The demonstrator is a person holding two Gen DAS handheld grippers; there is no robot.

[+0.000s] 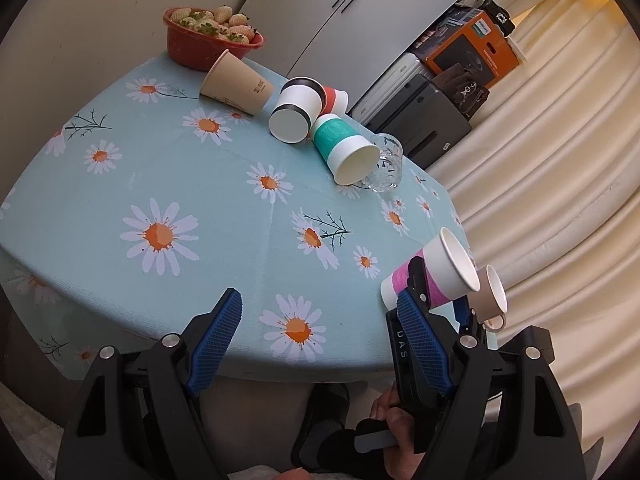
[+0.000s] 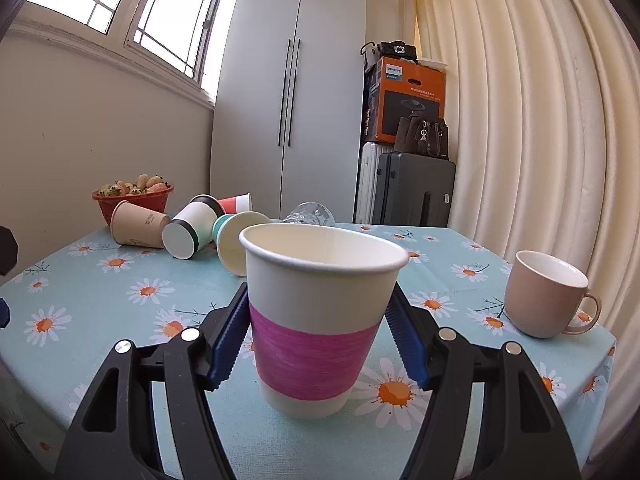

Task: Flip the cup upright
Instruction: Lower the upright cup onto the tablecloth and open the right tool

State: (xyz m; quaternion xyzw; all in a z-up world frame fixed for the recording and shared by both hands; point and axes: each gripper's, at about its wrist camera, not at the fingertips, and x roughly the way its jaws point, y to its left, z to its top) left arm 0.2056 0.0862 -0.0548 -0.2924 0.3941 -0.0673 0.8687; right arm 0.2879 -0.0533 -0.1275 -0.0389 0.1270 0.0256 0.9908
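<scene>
Pink-banded cup (image 2: pixel 320 320) looking like matt paper; mug (image 2: pixel 546 294) showing glossy ceramic; tablecloth (image 2: pixel 120 292) appearing woven, matt; gripper pads (image 2: pixel 404 344) showing ribbed blue rubber; glass (image 1: pixel 386 164) gleaming clear.

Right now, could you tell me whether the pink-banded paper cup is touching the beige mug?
Apart. The right wrist view shows the pink-banded cup standing upright between the right gripper's fingers, with bare tablecloth plainly separating it from the beige mug.
</scene>
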